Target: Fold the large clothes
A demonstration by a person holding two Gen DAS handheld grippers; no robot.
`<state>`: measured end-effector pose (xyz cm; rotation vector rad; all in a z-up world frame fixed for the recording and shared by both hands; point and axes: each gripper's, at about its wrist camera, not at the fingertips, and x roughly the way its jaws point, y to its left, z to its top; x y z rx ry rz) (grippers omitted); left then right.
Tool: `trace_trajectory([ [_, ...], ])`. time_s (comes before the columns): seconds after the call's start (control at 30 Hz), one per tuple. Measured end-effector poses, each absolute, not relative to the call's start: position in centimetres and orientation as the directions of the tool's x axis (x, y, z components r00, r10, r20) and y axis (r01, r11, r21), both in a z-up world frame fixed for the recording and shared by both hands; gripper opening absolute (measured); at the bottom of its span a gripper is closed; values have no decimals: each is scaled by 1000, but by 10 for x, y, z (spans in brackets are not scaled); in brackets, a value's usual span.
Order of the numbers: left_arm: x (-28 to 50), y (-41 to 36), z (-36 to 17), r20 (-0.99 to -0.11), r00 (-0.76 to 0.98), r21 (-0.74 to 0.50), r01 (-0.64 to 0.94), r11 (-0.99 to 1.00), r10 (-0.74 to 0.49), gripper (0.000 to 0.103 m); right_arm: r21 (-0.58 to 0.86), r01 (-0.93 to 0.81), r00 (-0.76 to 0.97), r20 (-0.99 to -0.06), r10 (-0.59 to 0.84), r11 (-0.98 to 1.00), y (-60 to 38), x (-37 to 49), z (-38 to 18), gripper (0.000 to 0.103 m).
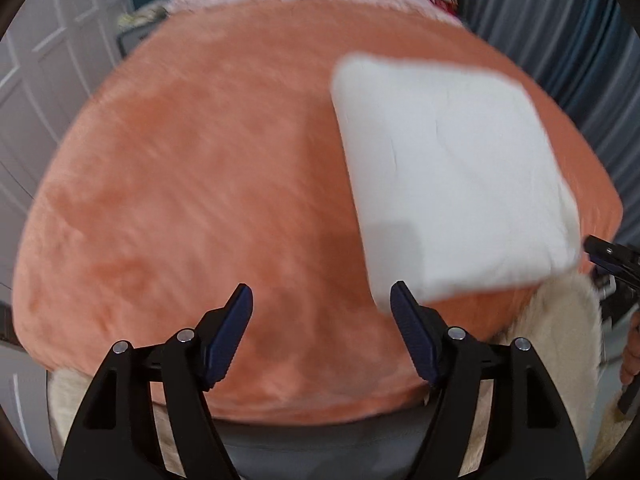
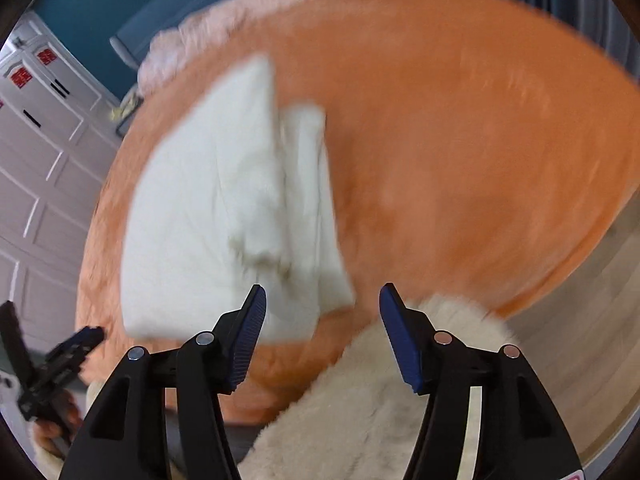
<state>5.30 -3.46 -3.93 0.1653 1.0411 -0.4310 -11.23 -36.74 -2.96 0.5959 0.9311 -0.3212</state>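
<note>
Left wrist view: left gripper (image 1: 322, 300) has its jaws spread w/ nothing between them, only orange blanket (image 1: 200, 184) showing in the gap. The folded white garment (image 1: 448, 176) lies flat on the blanket, ahead and to the right of this gripper; its near-left corner sits just beside the right-hand blue pad. Shape is roughly rectangular, long axis running from near edge away toward the far side of the bed, tilted a bit left. The right gripper (image 1: 612, 260) pokes in at the frame's right edge, just off the garment's near-right corner. Cream fleece (image 1: 560, 320) hangs below that corner.

Right wrist view: right gripper (image 2: 322, 300) also stands spread, empty; no cloth pinched. Garment (image 2: 208, 216) lies ahead and to the left, w/ its near-right corner just above the left-hand pad. 1 loose layered flap runs along its right side, so the fold looks a bit uneven there. Left gripper (image 2: 68, 348) shows low left, blurred, near the garment's near-left corner.

Judgement: the garment sits between the 2 grippers, right one marginally nearer its open-layered edge, so any tidy-up or next fold across the long axis prob starts from that side.
</note>
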Motion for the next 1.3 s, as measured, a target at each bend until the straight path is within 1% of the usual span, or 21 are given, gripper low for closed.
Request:
trace_trajectory([
  [0.07, 71, -36, -17, -836, 465, -89, 409, 908, -291, 71, 357, 473, 620, -784, -16, 806, -369, -103, -7, 59],
  [0.13, 92, -48, 2, -804, 504, -108, 397, 911, -315, 71, 411, 441, 679, -734, 3, 798, -374, -84, 15, 60],
  [0.17, 102, -56, 9, -789, 521, -116, 394, 912, -326, 71, 451, 428, 711, -703, 17, 783, -378, -68, 24, 61],
  [0.23, 121, -77, 21, -765, 550, -129, 378, 917, -334, 73, 501, 418, 740, -672, 35, 758, -377, -43, 31, 64],
  [0.3, 138, -99, 25, -757, 545, -155, 386, 910, -360, 74, 536, 443, 740, -671, 44, 718, -382, -13, 23, 64],
  [0.37, 154, -125, 27, -757, 540, -163, 388, 907, -367, 74, 540, 489, 724, -690, 27, 684, -385, 13, 10, 64],
  [0.43, 161, -150, 27, -756, 550, -141, 393, 909, -355, 74, 523, 552, 691, -723, -5, 650, -391, 38, -11, 64],
  [0.5, 167, -172, 16, -775, 538, -118, 391, 913, -331, 74, 506, 588, 657, -754, -8, 631, -397, 55, -34, 64],
  [0.53, 172, -180, 8, -788, 522, -121, 389, 913, -327, 74, 503, 593, 649, -760, -5, 629, -395, 58, -43, 55],
  [0.57, 177, -184, 1, -796, 511, -124, 387, 914, -324, 74, 497, 593, 643, -766, -1, 634, -398, 63, -54, 41],
  [0.6, 180, -189, -7, -804, 502, -123, 384, 915, -318, 74, 488, 594, 636, -771, -3, 639, -397, 65, -60, 37],
  [0.67, 186, -202, -29, -826, 477, -114, 381, 917, -301, 74, 444, 593, 627, -778, -40, 671, -397, 70, -70, 26],
  [0.73, 193, -209, -48, -844, 450, -116, 379, 918, -292, 74, 353, 601, 600, -792, -114, 717, -395, 75, -81, 21],
  [0.77, 193, -212, -57, -847, 444, -119, 376, 919, -291, 76, 334, 604, 593, -795, -129, 723, -398, 77, -89, 21],
  [0.87, 194, -218, -76, -848, 453, -101, 371, 923, -275, 79, 351, 593, 600, -793, -107, 724, -404, 80, -109, 22],
  [1.07, 198, -222, -101, -844, 475, -80, 350, 933, -250, 85, 308, 589, 594, -792, -142, 747, -399, 93, -126, 25],
  [1.17, 204, -220, -110, -846, 471, -89, 337, 937, -250, 86, 286, 582, 591, -791, -155, 761, -395, 99, -131, 25],
  [1.3, 207, -224, -117, -846, 480, -71, 325, 943, -230, 88, 309, 574, 601, -788, -134, 758, -399, 99, -136, 26],
])
